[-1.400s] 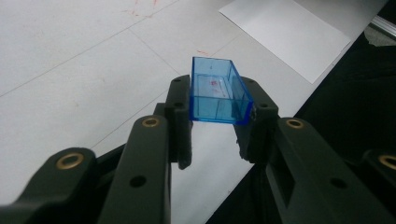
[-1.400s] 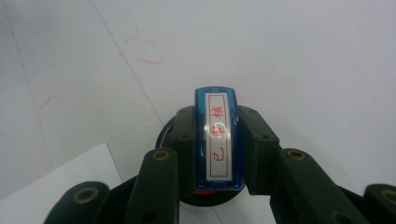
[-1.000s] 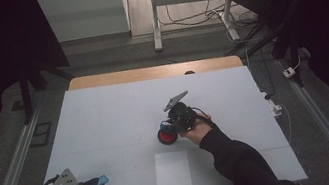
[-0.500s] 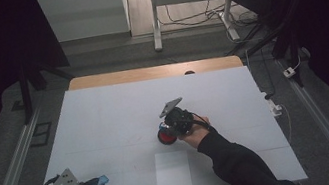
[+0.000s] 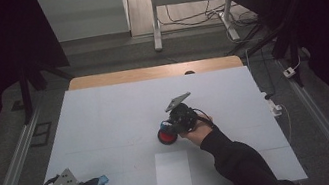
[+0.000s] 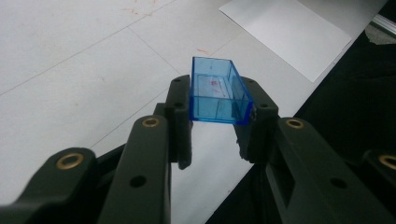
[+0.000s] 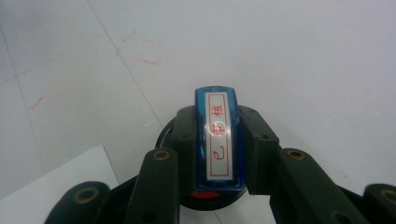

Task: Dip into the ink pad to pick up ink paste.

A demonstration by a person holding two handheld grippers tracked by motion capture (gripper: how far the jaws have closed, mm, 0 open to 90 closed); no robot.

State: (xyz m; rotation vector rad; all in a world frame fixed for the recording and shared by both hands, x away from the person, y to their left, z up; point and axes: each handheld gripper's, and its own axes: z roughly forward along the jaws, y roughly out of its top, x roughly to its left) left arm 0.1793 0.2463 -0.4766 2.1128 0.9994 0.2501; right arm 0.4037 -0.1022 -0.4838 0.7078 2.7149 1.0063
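right gripper point(image 5: 174, 127) pinching the blue stamp point(image 7: 218, 140), now nudged a touch nearer the white sheet point(image 5: 172, 174) than a second ago and hovering over the red ink pad point(image 5: 166, 136). looks like inking in progress, stamping on paper probably next. left gripper point(image 5: 97, 183) parked at the near-left table point(image 5: 105, 112) edge, clamped on the clear blue cap point(image 6: 217, 91). hard to tell whether stamp face touches the pad; pad mostly hidden under the jaws.

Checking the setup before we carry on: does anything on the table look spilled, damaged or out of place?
Nothing stands out. Only faint red marks stain the white table, near the red ink pad; the paper sheet lies flat.
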